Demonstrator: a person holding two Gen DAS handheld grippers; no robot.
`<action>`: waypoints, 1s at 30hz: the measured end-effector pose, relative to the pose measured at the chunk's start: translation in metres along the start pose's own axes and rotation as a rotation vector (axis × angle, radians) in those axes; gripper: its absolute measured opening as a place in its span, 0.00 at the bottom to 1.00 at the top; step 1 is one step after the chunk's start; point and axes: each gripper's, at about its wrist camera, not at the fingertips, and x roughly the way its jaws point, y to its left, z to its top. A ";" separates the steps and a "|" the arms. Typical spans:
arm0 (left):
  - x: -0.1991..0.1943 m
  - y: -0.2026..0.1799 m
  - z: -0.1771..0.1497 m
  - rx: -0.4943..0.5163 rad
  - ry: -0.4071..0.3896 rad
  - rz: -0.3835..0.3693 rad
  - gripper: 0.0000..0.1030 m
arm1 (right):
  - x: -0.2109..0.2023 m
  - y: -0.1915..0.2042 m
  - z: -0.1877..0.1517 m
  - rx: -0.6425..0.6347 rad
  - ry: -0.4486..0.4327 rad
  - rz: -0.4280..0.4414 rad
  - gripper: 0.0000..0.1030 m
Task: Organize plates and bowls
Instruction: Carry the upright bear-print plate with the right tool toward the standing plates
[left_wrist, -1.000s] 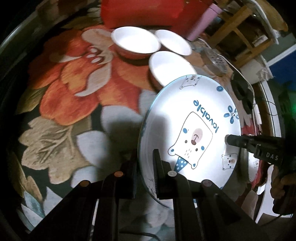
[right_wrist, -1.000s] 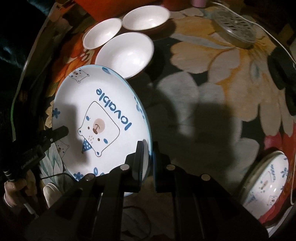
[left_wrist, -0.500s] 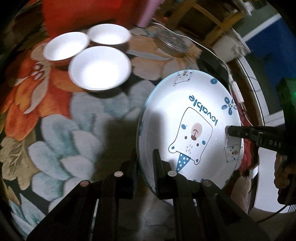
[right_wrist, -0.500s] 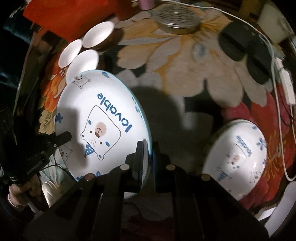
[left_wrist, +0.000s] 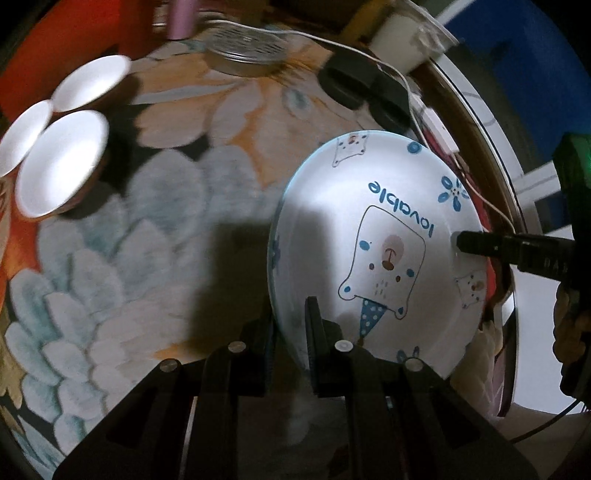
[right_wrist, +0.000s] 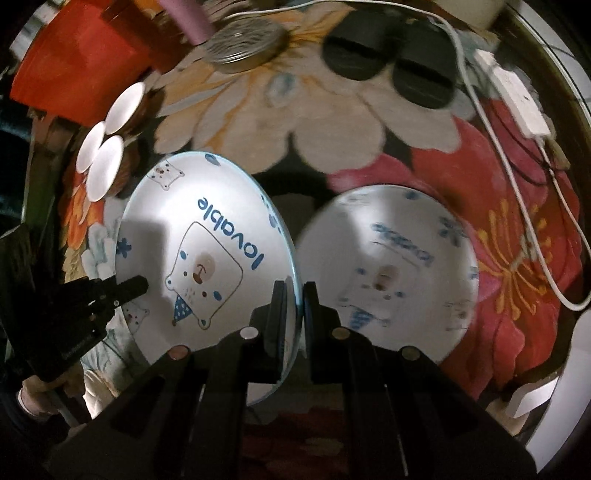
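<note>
A white plate printed with a blue cartoon bear and the word "lovable" (left_wrist: 380, 258) hangs tilted in the air above a table covered by a large flowered cloth (left_wrist: 147, 240). The left gripper (left_wrist: 290, 321) is clamped on the plate's near left rim, one finger on each face. The right gripper (right_wrist: 293, 306) pinches the opposite rim the same way, so both tools carry the plate between them.

All other things are placed relative to this held plate. Just to its right, in the right wrist view, a second plate with the same bear print (right_wrist: 388, 266) lies flat on the cloth, over a red flower. Well to the held plate's left, three plain white bowls (left_wrist: 61, 162) sit close together, rims touching or nearly so. Beyond the plate, toward the far table edge, are a round metal lid with holes (right_wrist: 243, 40), two dark rounded objects (right_wrist: 388, 55) whose nature is unclear, a pink cylinder (right_wrist: 188, 14) and a red block (right_wrist: 81, 55). A white power strip with a trailing white cable (right_wrist: 521, 103) lies to the far right. The room around the table is dim; a blue wall (left_wrist: 517, 55) shows past the table edge.
</note>
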 end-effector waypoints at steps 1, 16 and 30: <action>0.005 -0.008 0.002 0.013 0.008 -0.003 0.13 | -0.002 -0.009 -0.002 0.013 -0.006 -0.004 0.09; 0.069 -0.120 0.034 0.166 0.051 -0.067 0.13 | -0.007 -0.138 -0.039 0.243 0.013 -0.025 0.09; 0.095 -0.119 0.034 0.156 0.095 -0.041 0.12 | 0.019 -0.153 -0.043 0.270 0.044 -0.010 0.09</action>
